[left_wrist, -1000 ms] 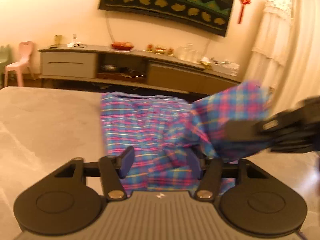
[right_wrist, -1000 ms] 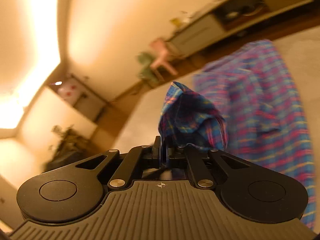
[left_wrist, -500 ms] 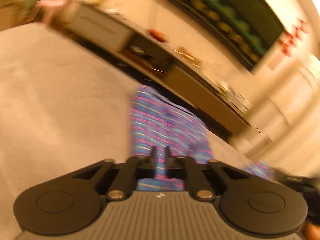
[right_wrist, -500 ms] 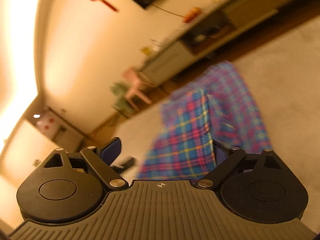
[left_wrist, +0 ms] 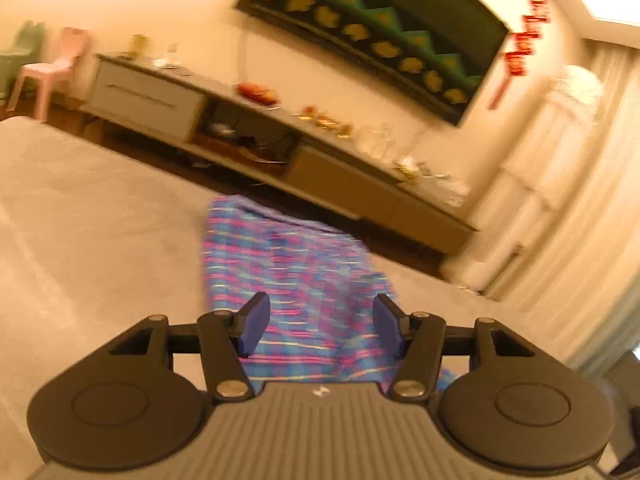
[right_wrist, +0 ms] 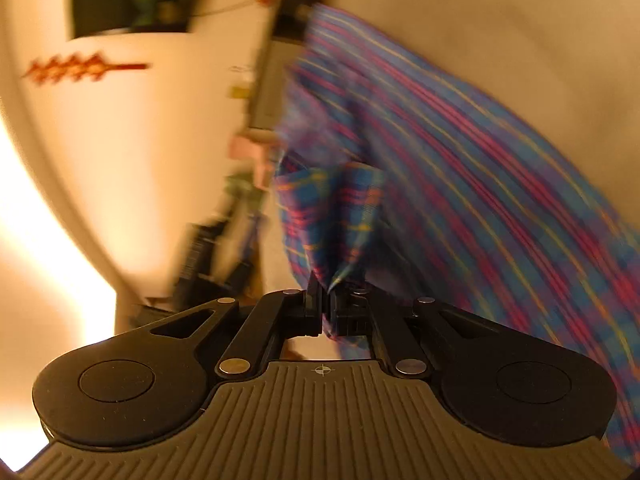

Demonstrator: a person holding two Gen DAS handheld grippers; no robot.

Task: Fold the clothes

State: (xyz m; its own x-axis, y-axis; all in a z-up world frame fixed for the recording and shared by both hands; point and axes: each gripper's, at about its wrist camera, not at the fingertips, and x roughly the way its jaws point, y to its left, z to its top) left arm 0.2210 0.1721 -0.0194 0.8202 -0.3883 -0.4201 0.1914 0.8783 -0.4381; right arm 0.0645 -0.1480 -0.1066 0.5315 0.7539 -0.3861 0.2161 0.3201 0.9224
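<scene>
Right gripper [right_wrist: 325, 308]: jaws closing, pinching a bunched fold of the plaid cloth [right_wrist: 460, 152]
Left gripper [left_wrist: 320, 322]: jaws opening, nothing gripped
Cloth place: spread on the grey table [left_wrist: 88, 216]
Handling: light, limp; best taken by corners or hem

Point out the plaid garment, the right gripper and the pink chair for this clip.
plaid garment [left_wrist: 288, 264]: left wrist view, middle of the spread cloth.
right gripper [right_wrist: 325, 308]: right wrist view, between its fingertips, closing on a pinched fold of the garment.
pink chair [left_wrist: 52, 68]: left wrist view, seat, far left.
</scene>
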